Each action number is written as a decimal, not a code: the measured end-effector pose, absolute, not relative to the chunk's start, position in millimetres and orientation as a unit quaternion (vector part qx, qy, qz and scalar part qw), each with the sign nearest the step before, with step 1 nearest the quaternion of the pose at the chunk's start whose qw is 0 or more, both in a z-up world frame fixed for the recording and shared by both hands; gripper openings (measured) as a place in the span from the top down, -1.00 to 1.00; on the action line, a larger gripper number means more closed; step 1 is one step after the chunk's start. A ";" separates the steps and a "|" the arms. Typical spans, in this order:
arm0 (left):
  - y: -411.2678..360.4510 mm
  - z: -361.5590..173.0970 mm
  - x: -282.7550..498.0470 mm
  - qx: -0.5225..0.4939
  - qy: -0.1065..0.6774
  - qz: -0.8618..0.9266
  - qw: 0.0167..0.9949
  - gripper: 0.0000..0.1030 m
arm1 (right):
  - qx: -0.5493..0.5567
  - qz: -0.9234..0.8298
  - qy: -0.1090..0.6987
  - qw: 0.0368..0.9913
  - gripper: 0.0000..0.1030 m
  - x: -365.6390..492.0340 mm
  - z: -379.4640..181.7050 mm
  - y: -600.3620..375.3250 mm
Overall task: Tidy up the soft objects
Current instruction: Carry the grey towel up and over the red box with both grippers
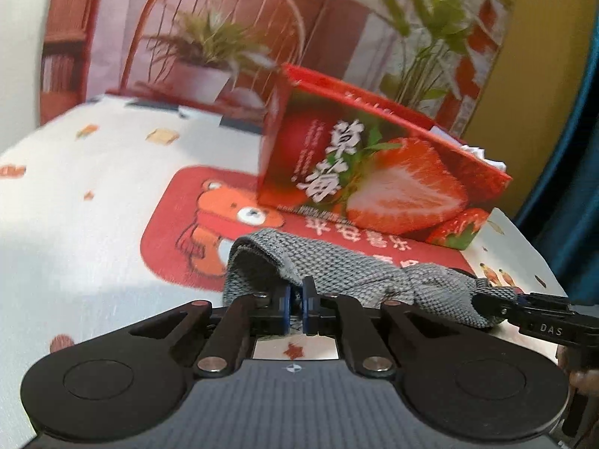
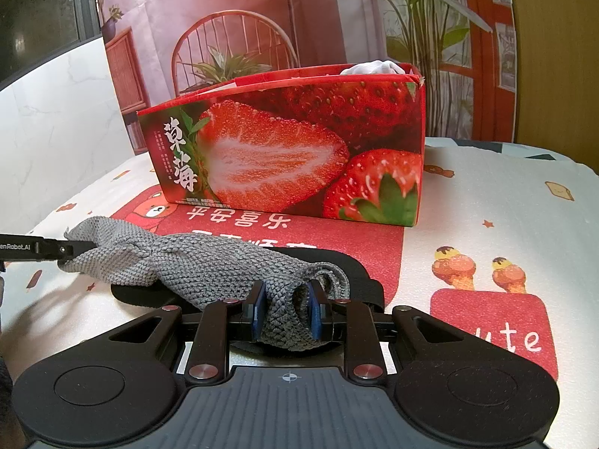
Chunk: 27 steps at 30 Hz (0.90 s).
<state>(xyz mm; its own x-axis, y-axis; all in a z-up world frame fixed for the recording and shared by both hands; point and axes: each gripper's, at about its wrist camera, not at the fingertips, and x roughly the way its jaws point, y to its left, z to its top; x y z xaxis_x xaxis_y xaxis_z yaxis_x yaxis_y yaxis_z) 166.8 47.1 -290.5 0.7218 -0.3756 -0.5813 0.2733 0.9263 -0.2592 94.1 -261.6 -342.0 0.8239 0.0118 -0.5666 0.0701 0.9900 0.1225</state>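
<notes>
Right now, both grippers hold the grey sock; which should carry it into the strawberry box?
Right, probably. The right gripper clamps a thick bunch of the grey sock, facing the strawberry box. The left gripper pinches only an edge.

You've got a grey knit sock [image 2: 209,262], a red box [image 2: 284,149] printed with strawberries and white lettering, and a white tablecloth [image 2: 486,194] with a red bear patch, ice-cream cones and little stars.

Printed tablecloth [image 2: 486,194] with a red bear panel [image 1: 194,224], backed by what looks like a printed room-scene backdrop [image 2: 224,11]
</notes>
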 end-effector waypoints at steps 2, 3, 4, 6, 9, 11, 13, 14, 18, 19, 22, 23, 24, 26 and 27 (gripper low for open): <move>48.4 -284.1 165.2 -0.088 0.326 -0.175 0.925 0.87 | 0.068 -0.014 0.294 0.953 0.64 93.5 -341.3 -261.4; 49.7 -279.7 164.4 -0.095 0.323 -0.175 0.925 0.87 | 0.068 -0.013 0.290 0.954 0.71 92.2 -341.1 -261.7; 50.5 -274.1 163.1 -0.097 0.317 -0.175 0.927 0.87 | 0.070 -0.012 0.287 0.955 0.73 90.8 -339.8 -261.6; 52.2 -263.0 161.5 -0.105 0.304 -0.178 0.930 0.88 | 0.076 -0.009 0.279 0.957 0.79 87.4 -335.1 -262.3; 52.4 -248.2 158.5 -0.117 0.283 -0.186 0.934 0.88 | 0.074 -0.002 0.258 0.963 0.81 82.2 -322.0 -261.5; 47.0 -243.6 156.6 -0.108 0.275 -0.193 0.936 0.88 | 0.078 0.005 0.243 0.967 0.81 80.2 -311.9 -260.7; 41.5 -243.1 153.7 -0.096 0.273 -0.197 0.937 0.88 | 0.077 0.011 0.235 0.969 0.81 79.0 -303.7 -258.5; 40.5 -244.1 152.6 -0.095 0.275 -0.199 0.936 0.88 | 0.076 0.012 0.233 0.969 0.82 78.2 -301.1 -257.7; 44.2 -248.8 152.2 -0.102 0.285 -0.195 0.933 0.88 | 0.080 0.010 0.235 0.969 0.82 73.9 -297.8 -257.8; 47.0 -249.6 152.7 -0.102 0.283 -0.193 0.934 0.88 | 0.083 0.009 0.236 0.968 0.82 72.7 -297.8 -259.1; 49.7 -249.9 152.6 -0.104 0.284 -0.191 0.934 0.88 | 0.091 0.003 0.237 0.967 0.82 69.4 -298.3 -262.4; 49.7 -249.9 152.3 -0.103 0.285 -0.192 0.934 0.88 | 0.093 0.002 0.237 0.967 0.82 68.9 -298.1 -263.4; 49.0 -250.1 152.3 -0.102 0.285 -0.192 0.933 0.88 | 0.094 0.002 0.238 0.967 0.82 68.2 -298.4 -263.8; 47.6 -249.7 152.7 -0.099 0.286 -0.191 0.934 0.88 | 0.093 0.003 0.238 0.967 0.82 67.9 -298.1 -263.6; 47.6 -248.8 153.4 -0.098 0.286 -0.190 0.934 0.88 | 0.092 0.004 0.239 0.967 0.82 67.7 -297.8 -263.2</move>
<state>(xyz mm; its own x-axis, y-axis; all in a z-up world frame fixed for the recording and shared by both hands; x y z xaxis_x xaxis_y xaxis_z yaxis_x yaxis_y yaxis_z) 153.4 47.6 -248.8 0.7648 -0.4108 -0.4963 0.2986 0.9086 -0.2919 67.7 -263.2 -297.8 0.8856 0.0507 -0.4617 0.0371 0.9831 0.1790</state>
